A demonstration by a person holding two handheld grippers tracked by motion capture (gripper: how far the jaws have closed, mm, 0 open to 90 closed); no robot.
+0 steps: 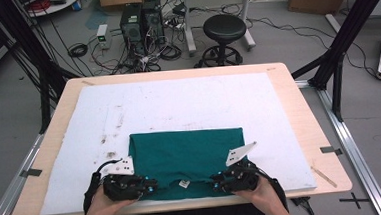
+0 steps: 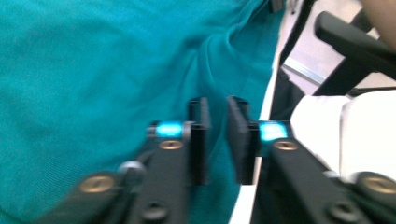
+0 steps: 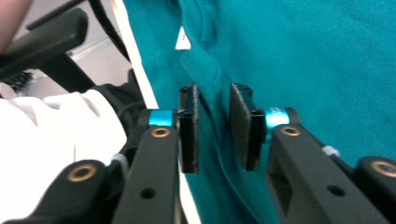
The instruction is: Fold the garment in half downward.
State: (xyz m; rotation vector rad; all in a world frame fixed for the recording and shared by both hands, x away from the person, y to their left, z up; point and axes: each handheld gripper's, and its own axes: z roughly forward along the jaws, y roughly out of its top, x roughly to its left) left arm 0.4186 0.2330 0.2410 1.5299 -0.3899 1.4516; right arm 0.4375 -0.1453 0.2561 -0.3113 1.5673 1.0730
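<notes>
1. A teal shirt [image 1: 186, 155] lies folded flat on the white mat [image 1: 178, 100] at the near edge of the desk [image 1: 305, 125].
2. The left gripper [image 1: 150, 184] rests at its near-left corner, jaws slightly spread, cloth between them unpinched.
3. The right gripper [image 1: 215, 181] sits at the near-right corner, jaws likewise parted around a fold.

Even, bright overhead light, soft shadows only. High view slightly soft, low detail. Left gripper view smeared by motion blur; right gripper view sharper, near parts unfocused.
</notes>
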